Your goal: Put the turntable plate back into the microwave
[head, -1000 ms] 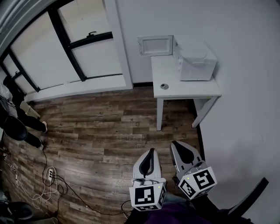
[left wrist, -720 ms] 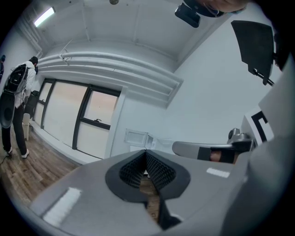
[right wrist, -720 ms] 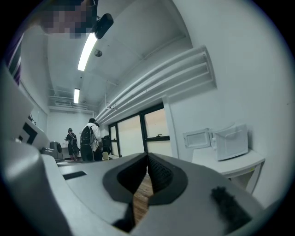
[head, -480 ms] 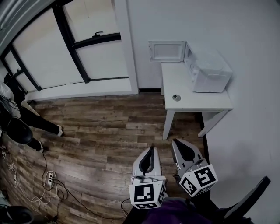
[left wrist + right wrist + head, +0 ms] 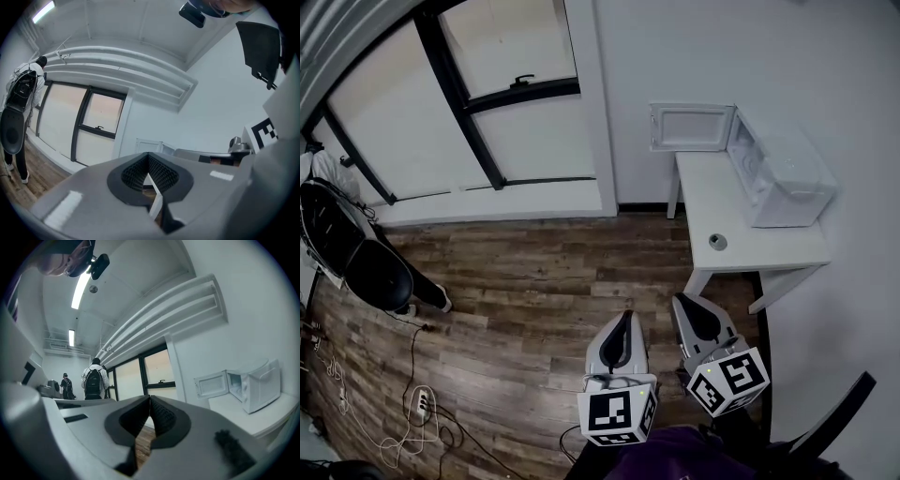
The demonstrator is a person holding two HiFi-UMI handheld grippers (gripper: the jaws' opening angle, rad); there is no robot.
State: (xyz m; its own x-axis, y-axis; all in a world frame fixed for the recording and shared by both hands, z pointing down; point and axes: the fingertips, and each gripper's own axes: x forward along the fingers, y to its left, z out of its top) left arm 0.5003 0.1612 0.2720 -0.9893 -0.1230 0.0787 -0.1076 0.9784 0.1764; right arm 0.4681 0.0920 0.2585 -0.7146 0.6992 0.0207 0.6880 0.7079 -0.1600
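Note:
A white microwave (image 5: pixel 787 183) stands on a small white table (image 5: pixel 750 234) against the wall, its door (image 5: pixel 692 127) swung open to the left. A small round object (image 5: pixel 718 242) lies near the table's front edge. No turntable plate shows in any view. My left gripper (image 5: pixel 625 322) and right gripper (image 5: pixel 681 303) hang side by side over the wood floor, short of the table, both shut and empty. From the right gripper view the microwave (image 5: pixel 260 383) and its open door (image 5: pixel 211 383) sit to the right of the shut jaws.
Large dark-framed windows (image 5: pixel 487 112) fill the far left wall. A person in dark clothes (image 5: pixel 347 253) stands at the left edge. Cables and a power strip (image 5: pixel 420 405) lie on the floor at lower left. Two people (image 5: pixel 96 380) stand far off in the right gripper view.
The table and microwave have slid right and lower in the head view and look nearer. Both grippers stay shut side by side. The person at left has shifted.

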